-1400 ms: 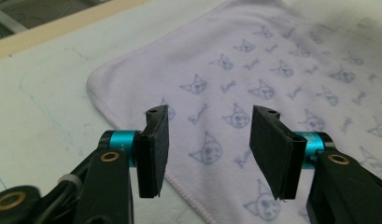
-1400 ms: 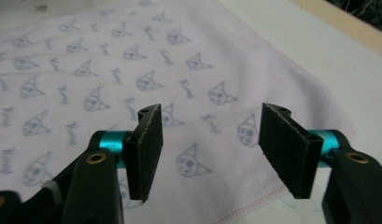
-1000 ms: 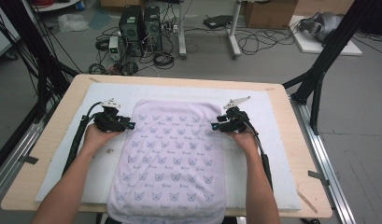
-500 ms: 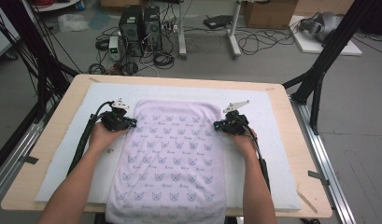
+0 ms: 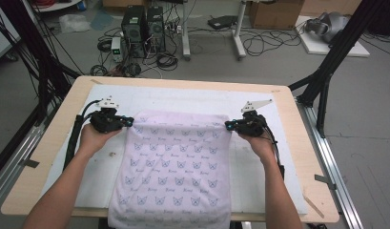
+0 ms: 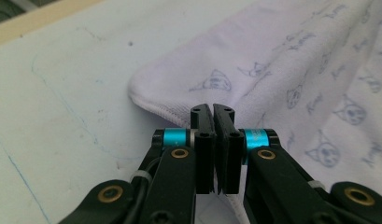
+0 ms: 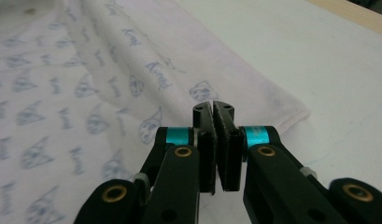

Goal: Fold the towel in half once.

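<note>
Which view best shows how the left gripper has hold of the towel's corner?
The left gripper view: the left gripper has its jaws shut on the hem of the towel beside its rounded corner. The high view shows that gripper at the towel's far left corner, small. The right gripper view shows the opposite edge.

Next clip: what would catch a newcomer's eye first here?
A pale lilac towel printed with small blue cat faces, spread mid-table on the white mat, its near edge hanging over the table's front. The left gripper and right gripper each pinch a far corner.
</note>
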Motion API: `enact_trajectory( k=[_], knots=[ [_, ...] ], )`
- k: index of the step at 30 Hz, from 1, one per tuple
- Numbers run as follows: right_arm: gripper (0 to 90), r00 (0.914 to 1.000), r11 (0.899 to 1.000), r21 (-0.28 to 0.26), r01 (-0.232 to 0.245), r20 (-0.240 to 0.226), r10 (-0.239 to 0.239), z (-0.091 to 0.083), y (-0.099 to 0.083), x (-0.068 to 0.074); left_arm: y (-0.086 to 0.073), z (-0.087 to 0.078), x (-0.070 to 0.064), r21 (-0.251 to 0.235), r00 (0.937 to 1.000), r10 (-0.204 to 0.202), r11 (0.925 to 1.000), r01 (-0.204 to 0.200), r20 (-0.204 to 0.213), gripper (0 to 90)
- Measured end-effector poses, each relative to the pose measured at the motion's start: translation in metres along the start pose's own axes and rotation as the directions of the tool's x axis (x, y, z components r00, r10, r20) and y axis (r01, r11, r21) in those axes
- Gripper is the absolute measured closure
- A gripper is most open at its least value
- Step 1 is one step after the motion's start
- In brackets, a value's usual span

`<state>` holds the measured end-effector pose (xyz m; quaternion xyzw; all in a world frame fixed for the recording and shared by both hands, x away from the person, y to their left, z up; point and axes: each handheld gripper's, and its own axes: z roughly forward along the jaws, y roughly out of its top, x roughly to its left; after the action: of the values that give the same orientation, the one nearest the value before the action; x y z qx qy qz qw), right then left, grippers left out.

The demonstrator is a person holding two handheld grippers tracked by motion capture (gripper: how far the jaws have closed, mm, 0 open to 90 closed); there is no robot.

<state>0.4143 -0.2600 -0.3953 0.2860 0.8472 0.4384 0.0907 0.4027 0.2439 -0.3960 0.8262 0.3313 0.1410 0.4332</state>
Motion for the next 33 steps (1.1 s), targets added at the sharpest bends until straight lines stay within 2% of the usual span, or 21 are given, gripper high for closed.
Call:
enact_trajectory(
  k=[2, 6, 8, 9, 10, 12, 13, 15, 17, 19, 22, 24, 26, 28, 30, 32, 33],
  knots=[
    [88.1, 0.9994, 1.000, -0.009, -0.008, -0.035, 0.008, -0.007, -0.002, 0.009, -0.009, -0.008, -0.006, -0.006, 0.9999, 0.001, 1.0000, -0.001, 0.010, 86.7],
    [88.0, 0.9962, 0.999, 0.031, 0.025, -0.084, -0.022, -0.014, -0.014, 0.032, -0.032, -0.021, -0.023, 0.003, 0.9988, 0.016, 0.9999, -0.016, 0.047, 86.7],
    [87.7, 0.9946, 0.998, 0.059, 0.032, -0.101, -0.026, -0.015, -0.025, 0.042, -0.045, -0.024, -0.032, 0.016, 0.9962, 0.027, 0.9995, -0.028, 0.083, 86.4],
    [87.3, 0.9933, 0.995, 0.091, 0.025, -0.114, -0.015, -0.014, -0.030, 0.045, -0.050, -0.025, -0.036, 0.033, 0.9944, 0.032, 0.9988, -0.036, 0.100, 85.9],
    [85.6, 0.9933, 0.995, 0.091, 0.038, -0.112, -0.028, -0.014, -0.035, 0.049, -0.055, -0.025, -0.039, 0.043, 0.9934, 0.035, 0.9983, -0.040, 0.109, 84.5],
    [76.1, 0.9938, 0.994, 0.105, 0.024, -0.110, -0.013, -0.016, -0.044, 0.052, -0.060, -0.025, -0.041, 0.059, 0.9926, 0.042, 0.9970, -0.049, 0.113, 74.4],
    [74.3, 0.9949, 0.995, 0.098, 0.029, -0.099, -0.019, -0.018, -0.045, 0.052, -0.060, -0.025, -0.040, 0.053, 0.9930, 0.036, 0.9977, -0.043, 0.112, 69.4],
    [67.7, 0.9959, 0.999, 0.043, 0.005, -0.090, -0.002, -0.024, -0.044, 0.050, -0.056, -0.026, -0.035, 0.033, 0.9950, 0.023, 0.9991, -0.026, 0.097, 62.7],
    [65.5, 0.9972, 1.000, 0.010, -0.001, -0.075, 0.002, -0.028, -0.037, 0.046, -0.047, -0.026, -0.029, 0.016, 0.9968, 0.015, 0.9997, -0.016, 0.078, 58.3],
    [63.3, 0.9987, 1.000, 0.004, -0.001, -0.052, 0.001, -0.026, -0.030, 0.039, -0.038, -0.023, -0.023, -0.009, 0.9972, -0.004, 0.9999, 0.004, 0.074, 57.6],
    [59.8, 0.9990, 1.000, 0.008, -0.016, -0.041, 0.017, -0.016, -0.019, 0.027, -0.029, -0.011, -0.011, 0.003, 0.9971, -0.025, 0.9997, 0.024, 0.072, 61.1],
    [57.6, 0.9992, 0.999, 0.029, -0.021, -0.033, 0.022, -0.005, -0.014, 0.019, -0.025, -0.002, -0.004, 0.016, 0.9971, -0.042, 0.9990, 0.041, 0.064, 61.2],
    [55.7, 0.9995, 0.998, 0.057, -0.026, -0.019, 0.027, 0.007, -0.011, 0.013, -0.023, 0.006, 0.001, 0.034, 0.9978, -0.038, 0.9988, 0.036, 0.053, 61.1],
    [53.8, 0.9996, 0.995, 0.094, -0.029, 0.007, 0.028, 0.018, -0.010, 0.008, -0.021, 0.015, 0.004, 0.058, 0.9974, -0.052, 0.9971, 0.050, 0.049, 59.3],
    [52.8, 0.9986, 0.992, 0.113, -0.052, 0.013, 0.051, 0.027, -0.012, 0.002, -0.020, 0.023, 0.007, 0.067, 0.9964, -0.072, 0.9954, 0.069, 0.045, 56.8],
    [52.3, 0.9979, 0.989, 0.134, -0.064, 0.019, 0.062, 0.034, -0.015, -0.001, -0.021, 0.030, 0.008, 0.098, 0.9952, -0.089, 0.9916, 0.085, 0.041, 54.0],
    [52.3, 0.9974, 0.987, 0.147, -0.071, 0.019, 0.069, 0.037, -0.016, -0.002, -0.022, 0.034, 0.008, 0.125, 0.9962, -0.084, 0.9889, 0.080, 0.023, 54.0]
  ],
)
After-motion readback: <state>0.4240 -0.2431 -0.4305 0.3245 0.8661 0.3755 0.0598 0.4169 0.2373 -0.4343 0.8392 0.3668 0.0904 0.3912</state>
